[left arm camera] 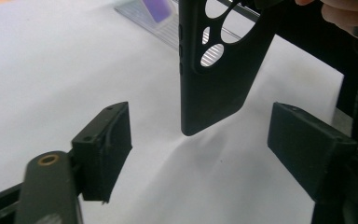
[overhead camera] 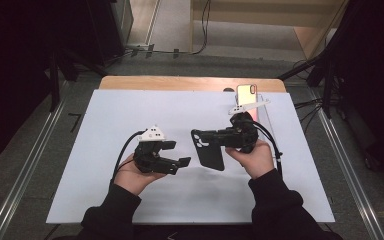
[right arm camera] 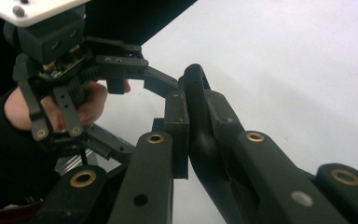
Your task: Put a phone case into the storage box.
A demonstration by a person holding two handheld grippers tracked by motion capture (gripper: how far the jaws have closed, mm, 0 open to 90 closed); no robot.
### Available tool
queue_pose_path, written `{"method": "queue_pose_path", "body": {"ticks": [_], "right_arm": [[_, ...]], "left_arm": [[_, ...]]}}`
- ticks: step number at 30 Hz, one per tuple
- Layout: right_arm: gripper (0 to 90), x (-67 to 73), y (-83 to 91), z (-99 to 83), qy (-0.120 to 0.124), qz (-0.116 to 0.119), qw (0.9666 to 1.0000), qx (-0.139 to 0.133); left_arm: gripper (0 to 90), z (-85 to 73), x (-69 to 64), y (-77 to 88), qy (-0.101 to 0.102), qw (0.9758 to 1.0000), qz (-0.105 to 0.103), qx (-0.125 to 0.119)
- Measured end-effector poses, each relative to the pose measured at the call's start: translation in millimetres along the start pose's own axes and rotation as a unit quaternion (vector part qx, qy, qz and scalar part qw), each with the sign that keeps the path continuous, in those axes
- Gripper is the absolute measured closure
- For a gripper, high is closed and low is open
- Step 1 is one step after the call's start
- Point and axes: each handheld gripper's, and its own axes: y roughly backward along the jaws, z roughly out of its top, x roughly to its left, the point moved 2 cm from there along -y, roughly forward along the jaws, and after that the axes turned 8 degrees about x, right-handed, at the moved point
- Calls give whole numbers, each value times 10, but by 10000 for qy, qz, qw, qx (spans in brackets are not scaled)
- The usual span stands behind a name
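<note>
Right tongs: I have the jaws clamped on the black phone case, pads on either face of it near one end, as the right gripper view shows, where the case sits edge-on between them. In the high view the case hangs at frame centre, above the white sheet. Long axis runs roughly top to bottom of the frame, camera cut-outs at the upper end. In the left gripper view the case hangs long axis vertical, rounded lower end free, cut-outs up.

Left tongs: jaws wide, nothing between the pads. They sit left of centre, just beside the case's lower end, pointing right toward it, not touching. In the left gripper view the case's free end lies beyond the two pads, in line with the gap.

Containers: a clear stand at upper right of the worktop carries a phone propped upright, its face glaring pink-orange.

Open room: sheet is bare on the left half and along the lower edge. Worktop's wooden back edge shows along the top.
</note>
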Motion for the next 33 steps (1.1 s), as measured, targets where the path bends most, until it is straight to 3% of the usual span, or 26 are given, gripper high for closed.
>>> {"method": "queue_pose_path", "body": {"ticks": [4,6,11,20,24,33], "right_arm": [[789,9,15,-20,60,97,9999,60],[789,14,16,-27,116,137,9998,71],[789,35,9,-34,251,292,9992,102],[789,61,-23,-32,351,573,9976,151],[788,64,-29,-28,342,701,9969,123],[789,64,-40,-21,320,931,9951,42]], "left_arm": [[237,31,38,19,-6,9995,-323,66],[275,45,46,35,-95,9993,-364,41],[277,102,26,61,-461,9981,-408,38],[300,212,86,57,-687,9950,-719,131],[301,266,109,43,-692,9940,-836,119],[417,376,128,-37,-938,9887,-1129,290]]}}
